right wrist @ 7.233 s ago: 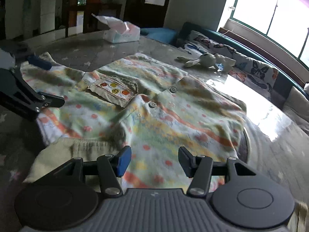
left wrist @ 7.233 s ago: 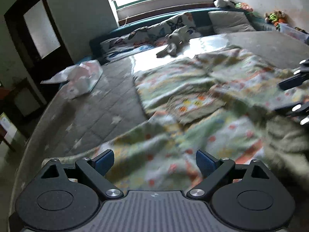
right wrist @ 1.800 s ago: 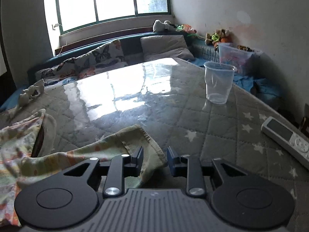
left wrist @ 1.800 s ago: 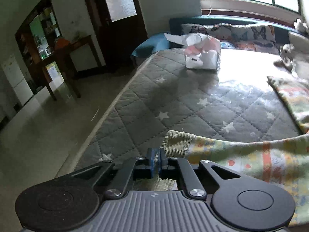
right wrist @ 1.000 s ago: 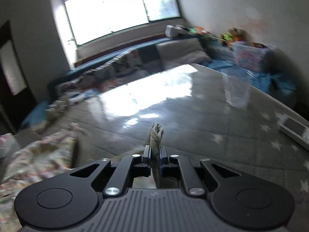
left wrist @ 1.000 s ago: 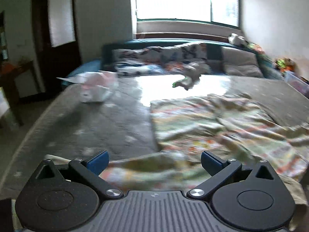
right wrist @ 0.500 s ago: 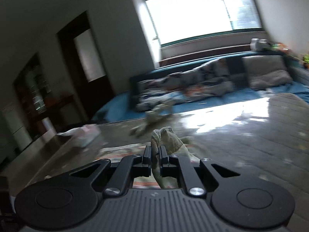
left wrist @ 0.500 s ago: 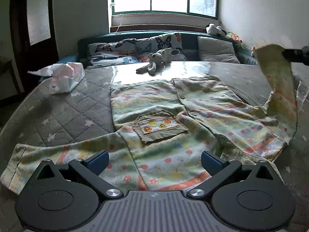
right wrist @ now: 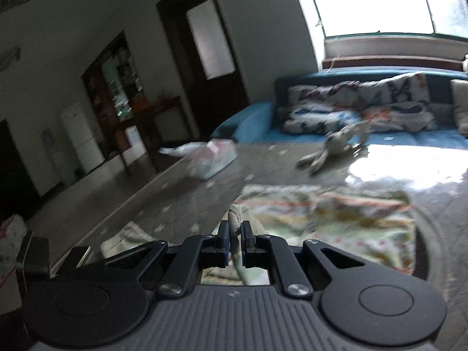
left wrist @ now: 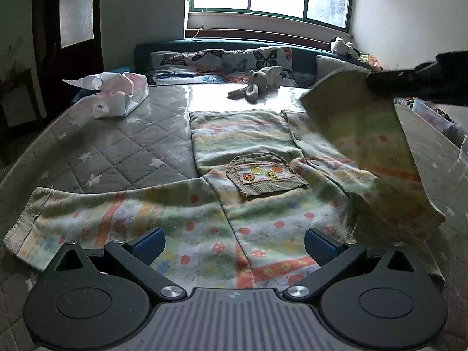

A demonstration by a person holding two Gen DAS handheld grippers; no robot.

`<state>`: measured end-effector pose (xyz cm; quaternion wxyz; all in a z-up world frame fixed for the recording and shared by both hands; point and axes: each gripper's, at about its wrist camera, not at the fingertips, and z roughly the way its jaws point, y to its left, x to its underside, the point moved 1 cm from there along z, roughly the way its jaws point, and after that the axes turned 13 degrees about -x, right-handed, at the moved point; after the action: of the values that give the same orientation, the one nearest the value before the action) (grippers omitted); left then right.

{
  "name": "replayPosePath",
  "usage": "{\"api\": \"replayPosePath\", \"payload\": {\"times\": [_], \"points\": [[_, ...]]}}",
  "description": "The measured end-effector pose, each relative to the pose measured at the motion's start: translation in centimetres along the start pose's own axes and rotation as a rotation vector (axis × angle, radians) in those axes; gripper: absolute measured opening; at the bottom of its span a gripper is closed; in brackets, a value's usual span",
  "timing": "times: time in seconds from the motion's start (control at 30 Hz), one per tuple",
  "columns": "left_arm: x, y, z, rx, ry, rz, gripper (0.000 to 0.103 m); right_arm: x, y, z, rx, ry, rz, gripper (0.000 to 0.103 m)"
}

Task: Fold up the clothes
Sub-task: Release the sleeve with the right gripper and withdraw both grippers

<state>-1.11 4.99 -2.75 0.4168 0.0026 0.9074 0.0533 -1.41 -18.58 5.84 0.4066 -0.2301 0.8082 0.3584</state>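
A pale patterned child's shirt (left wrist: 251,210) with a chest pocket (left wrist: 264,177) lies front up on the quilted bed. Its left sleeve (left wrist: 87,216) lies spread flat to the left. My left gripper (left wrist: 234,244) is open and empty, low over the shirt's near hem. My right gripper (right wrist: 235,235) is shut on the cuff of the right sleeve (left wrist: 359,125) and holds it raised over the shirt body; in the left wrist view it shows at the upper right (left wrist: 415,80). The shirt body (right wrist: 330,216) shows blurred in the right wrist view.
A tissue pack (left wrist: 117,96) lies on the bed's far left. A stuffed rabbit (left wrist: 259,86) and butterfly pillows (left wrist: 219,64) are at the far end. A clear cup's edge (left wrist: 462,158) is at the right. The bed's left edge drops to the floor (right wrist: 96,187).
My right gripper has carried the right sleeve leftwards and further over the shirt body. My left gripper has moved a little closer to the shirt and stays open.
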Motion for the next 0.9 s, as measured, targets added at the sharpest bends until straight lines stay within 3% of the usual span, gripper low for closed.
{"api": "replayPosePath", "payload": {"times": [0.07,0.23,0.57,0.9], "points": [[0.0,0.0,0.1,0.0,0.003,0.0,0.103,0.4,0.4,0.4,-0.019,0.026,-0.008,0.017],[-0.2,0.2,0.2,-0.006,0.0,-0.006,0.103,0.9,0.5,-0.8,-0.007,0.031,-0.026,0.02],[-1.4,-0.7,0.2,0.004,-0.015,-0.003,0.103,5.2,-4.6,-3.7,0.183,0.199,-0.027,0.023],[-2.1,-2.9,1.0,0.017,0.003,0.032,0.103,8.3,-7.7,-5.5,0.269,0.238,0.034,0.023]]}}
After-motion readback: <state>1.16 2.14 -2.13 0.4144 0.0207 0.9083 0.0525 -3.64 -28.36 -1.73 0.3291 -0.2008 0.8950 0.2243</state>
